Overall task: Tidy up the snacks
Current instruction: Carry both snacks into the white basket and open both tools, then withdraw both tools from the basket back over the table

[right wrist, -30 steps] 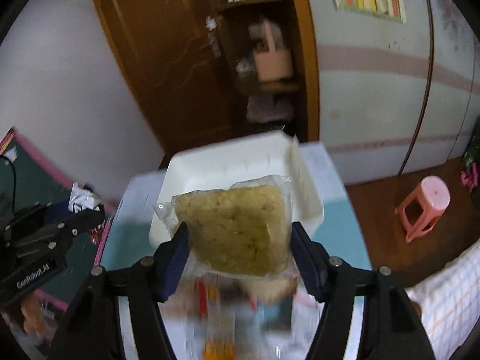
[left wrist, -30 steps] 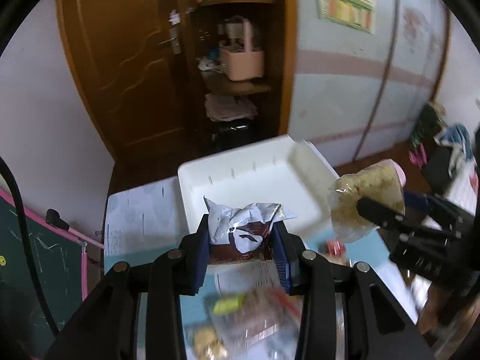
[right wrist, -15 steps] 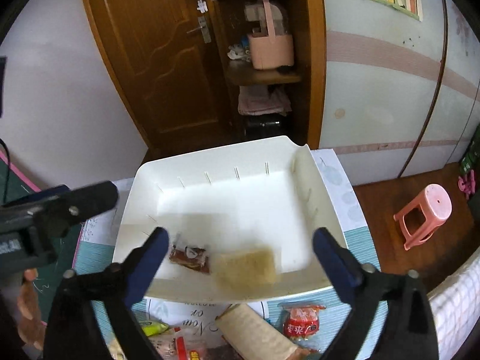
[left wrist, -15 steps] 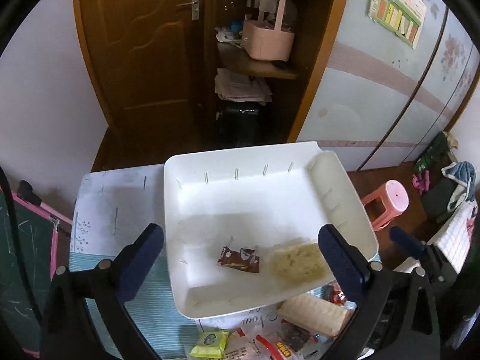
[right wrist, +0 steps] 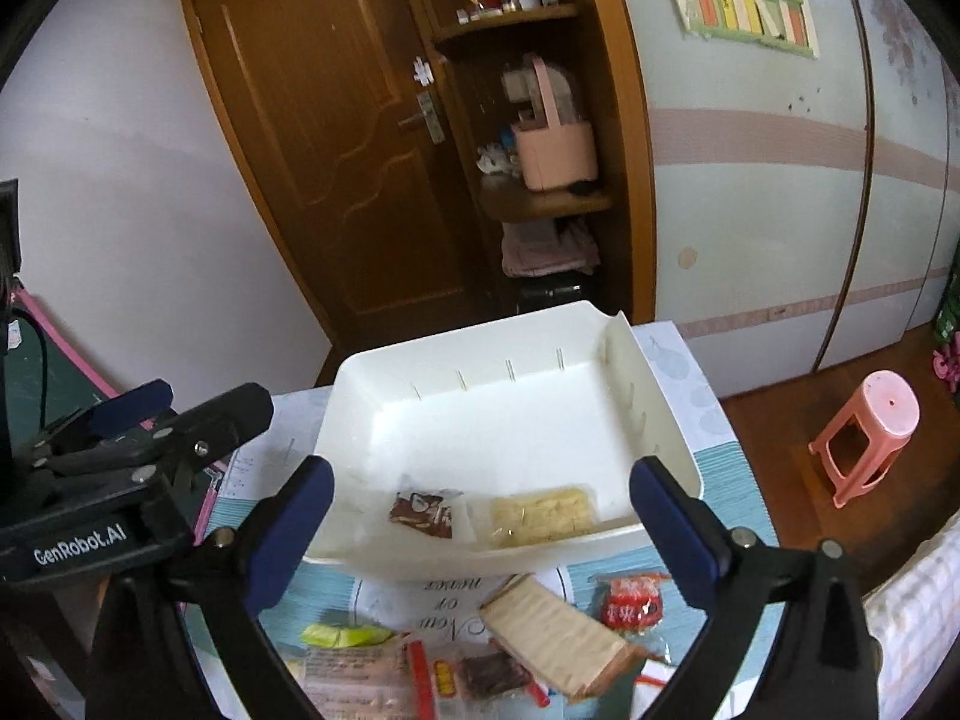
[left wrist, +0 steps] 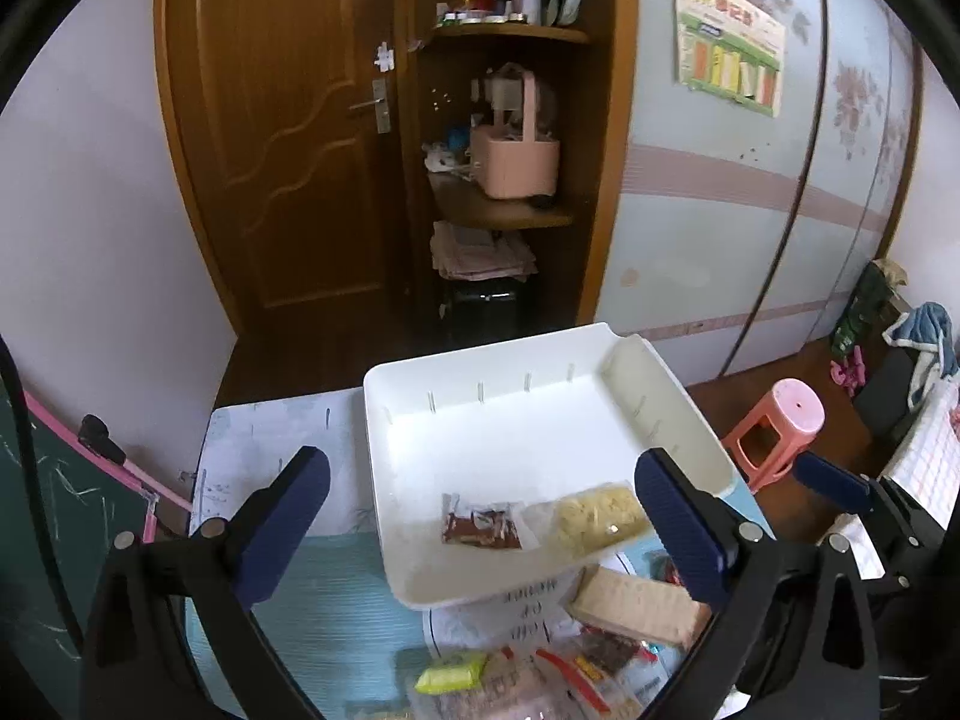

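— With both claws spread and empty, where do I stand?

— Your left claw (left wrist: pixel 480 516) and right claw (right wrist: pixel 480 516) hang over the counter (right wrist: pixel 726 492), just short of the tray (right wrist: pixel 480 330). Two snacks lie in the tray's near end: a brown packet (right wrist: pixel 423 514) beside a yellow one (right wrist: pixel 543 513).

— What's left?

— I'd say most of it: wafers (right wrist: pixel 555 636), a red packet (right wrist: pixel 630 600), a green one (right wrist: pixel 342 636) and more sit loose on the counter.

— Anything unclear?

— My claws' arms cover part of the pile, and the frame cuts off its near edge.
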Tool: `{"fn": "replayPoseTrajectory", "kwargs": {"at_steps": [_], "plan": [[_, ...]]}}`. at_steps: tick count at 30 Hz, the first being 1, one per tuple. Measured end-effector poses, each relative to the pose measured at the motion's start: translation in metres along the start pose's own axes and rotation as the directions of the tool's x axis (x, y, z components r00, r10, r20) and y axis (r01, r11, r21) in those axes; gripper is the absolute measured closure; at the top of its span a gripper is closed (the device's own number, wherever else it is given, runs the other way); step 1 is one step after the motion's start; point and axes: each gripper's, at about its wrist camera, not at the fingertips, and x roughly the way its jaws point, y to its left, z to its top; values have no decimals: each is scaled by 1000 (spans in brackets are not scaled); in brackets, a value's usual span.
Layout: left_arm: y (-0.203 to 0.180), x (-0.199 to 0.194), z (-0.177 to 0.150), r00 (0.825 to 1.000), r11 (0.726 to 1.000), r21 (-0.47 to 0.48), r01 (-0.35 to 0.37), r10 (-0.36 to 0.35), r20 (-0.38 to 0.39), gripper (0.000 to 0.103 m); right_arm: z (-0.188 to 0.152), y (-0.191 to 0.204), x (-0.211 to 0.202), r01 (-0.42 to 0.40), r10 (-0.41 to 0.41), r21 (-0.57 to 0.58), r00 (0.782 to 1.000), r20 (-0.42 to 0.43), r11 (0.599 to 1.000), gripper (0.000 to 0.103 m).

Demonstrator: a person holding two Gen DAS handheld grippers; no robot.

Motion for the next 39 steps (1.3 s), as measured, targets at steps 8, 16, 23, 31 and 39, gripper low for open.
{"fn": "replayPoseTrajectory", "kwargs": {"at_steps": [8,16,23,31,39], "plan": [[5,-58,-14,999,998,-53,35,-35,6,2,-16,10,-49,-35,35,24,999,8,999,3],[10,-114,-43,997,998,-42,45,-43,68,2,-41,26,-98,-9,10,-53,1000,21,999,3],[15,-148,-72,993,996,-46,82,-77,87,2,-62,40,-137,9,-2,-106,998,68,994,3],[21,-161,-117,992,991,-58,123,-120,50,2,-99,57,-173,24,0,-188,992,127,982,3],[10,-157,-173,995,996,29,89,-90,36,2,-160,60,-168,23,1,-317,997,73,948,3]]}}
